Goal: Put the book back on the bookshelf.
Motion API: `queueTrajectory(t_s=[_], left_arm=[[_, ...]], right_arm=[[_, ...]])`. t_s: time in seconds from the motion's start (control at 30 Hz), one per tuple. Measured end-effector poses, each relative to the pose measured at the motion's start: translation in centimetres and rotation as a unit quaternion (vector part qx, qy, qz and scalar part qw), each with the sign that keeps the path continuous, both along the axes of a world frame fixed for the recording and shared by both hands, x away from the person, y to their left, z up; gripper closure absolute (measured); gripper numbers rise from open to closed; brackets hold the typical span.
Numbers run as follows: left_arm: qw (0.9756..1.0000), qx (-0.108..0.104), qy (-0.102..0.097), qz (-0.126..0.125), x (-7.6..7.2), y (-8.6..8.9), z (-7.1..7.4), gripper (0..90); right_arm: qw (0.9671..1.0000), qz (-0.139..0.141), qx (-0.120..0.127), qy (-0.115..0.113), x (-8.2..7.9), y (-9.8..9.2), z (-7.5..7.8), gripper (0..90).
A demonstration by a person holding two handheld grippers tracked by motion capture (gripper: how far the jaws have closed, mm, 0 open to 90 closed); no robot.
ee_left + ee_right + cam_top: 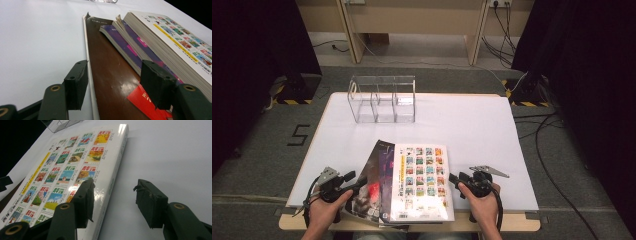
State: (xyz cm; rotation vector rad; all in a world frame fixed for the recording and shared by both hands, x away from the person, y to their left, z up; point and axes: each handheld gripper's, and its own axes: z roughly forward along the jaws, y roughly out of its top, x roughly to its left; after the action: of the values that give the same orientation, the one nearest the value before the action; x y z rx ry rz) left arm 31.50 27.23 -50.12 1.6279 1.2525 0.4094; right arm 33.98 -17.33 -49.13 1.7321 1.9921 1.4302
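Both tongs stand released, left gripper (pixel 357 184) over the brown book (pixel 110 75), right gripper (pixel 455 179) straddling the white book's (pixel 75 165) edge.

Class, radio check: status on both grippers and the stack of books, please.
Left gripper open, at the stack's left edge. Right gripper open, beside the top book. Stack unlifted. Clear organizer stands far behind, apart.
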Motion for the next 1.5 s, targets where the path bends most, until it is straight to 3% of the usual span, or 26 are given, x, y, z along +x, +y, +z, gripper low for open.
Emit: queueTrajectory(t_s=[0.27,0.53,0.73,0.87,0.97,1.03,1.1,1.17,1.47,1.5], left_arm=[[0.9999,-0.001,-0.003,-0.013,0.3,-1.1,1.3,38.9],[0.9993,-0.001,0.013,-0.036,0.8,-2.5,2.3,44.7],[0.9971,-0.001,0.024,-0.072,1.6,-4.9,3.3,49.9],[0.9938,0.041,0.041,-0.095,2.2,-7.0,3.3,57.5],[0.9929,0.051,0.050,-0.095,2.6,-7.4,3.1,63.5],[0.9919,0.074,0.056,-0.087,2.8,-7.8,2.9,70.5],[0.9914,0.081,0.058,-0.084,2.9,-7.9,2.8,73.3],[0.9895,0.094,0.070,-0.085,3.1,-8.2,2.5,79.6],[0.9874,0.103,0.076,-0.093,3.3,-9.3,2.3,83.8],[0.9866,0.113,0.073,-0.093,3.3,-9.5,2.3,83.8]], right_arm=[[0.9997,0.011,0.002,0.019,1.0,0.3,0.7,47.7],[0.9992,0.023,-0.007,0.032,2.0,1.1,1.5,46.7],[0.9983,0.035,-0.012,0.045,2.5,1.8,1.5,46.6],[0.9974,0.040,-0.014,0.058,2.9,2.2,1.3,46.3],[0.9972,0.041,-0.012,0.062,3.2,2.2,1.2,46.1],[0.9969,0.042,-0.014,0.066,3.2,2.2,1.1,46.1],[0.9968,0.043,-0.012,0.067,3.3,2.2,1.1,46.2],[0.9969,0.041,-0.013,0.065,3.3,2.1,1.0,48.1],[0.9950,0.043,0.005,0.090,4.2,2.0,0.8,46.5],[0.9950,0.043,0.005,0.090,4.2,2.0,0.8,46.5]])
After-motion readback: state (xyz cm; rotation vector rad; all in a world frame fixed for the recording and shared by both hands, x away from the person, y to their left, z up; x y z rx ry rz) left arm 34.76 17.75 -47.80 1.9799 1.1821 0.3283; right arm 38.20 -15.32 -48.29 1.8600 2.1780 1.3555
